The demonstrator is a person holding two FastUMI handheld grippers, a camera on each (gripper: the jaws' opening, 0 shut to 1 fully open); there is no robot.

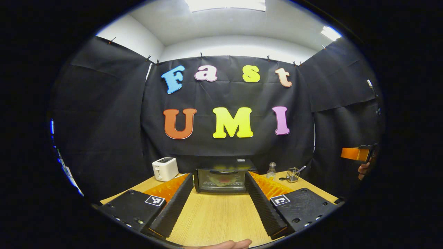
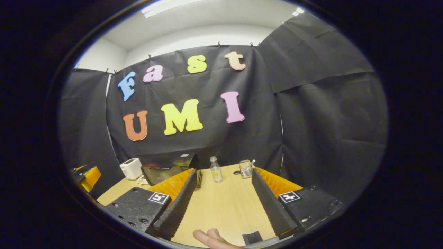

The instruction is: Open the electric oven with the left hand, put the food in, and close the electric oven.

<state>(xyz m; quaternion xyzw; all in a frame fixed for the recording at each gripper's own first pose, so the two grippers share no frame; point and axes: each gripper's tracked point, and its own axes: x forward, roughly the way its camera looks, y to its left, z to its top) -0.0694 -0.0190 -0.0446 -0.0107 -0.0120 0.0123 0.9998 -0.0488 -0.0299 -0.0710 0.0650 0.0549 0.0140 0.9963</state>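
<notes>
Left gripper [image 1: 219,204], as we see it in the left gripper view, hovers over the wooden table [image 1: 218,221] with its fingers spread wide apart and nothing between them; the electric oven [image 1: 223,179] sits squarely ahead, framed in the gap. We note that the oven stands at the table's far edge against the black cloth, its glass door closed, with something pale and reddish dimly visible behind the glass. Just left of the oven stands a white toaster [image 1: 165,168]. Right of the oven we find a small clear bottle [image 1: 272,170], then a wire cup [image 1: 292,175] holding a utensil. Well right of the oven, the right gripper [image 1: 356,154] is raised, a hand behind it. In the right gripper view, the right gripper [image 2: 221,204] likewise has its fingers wide apart and empty, with the bottle [image 2: 216,171] and cup [image 2: 245,168] ahead and the oven [image 2: 166,171] off to its left.
</notes>
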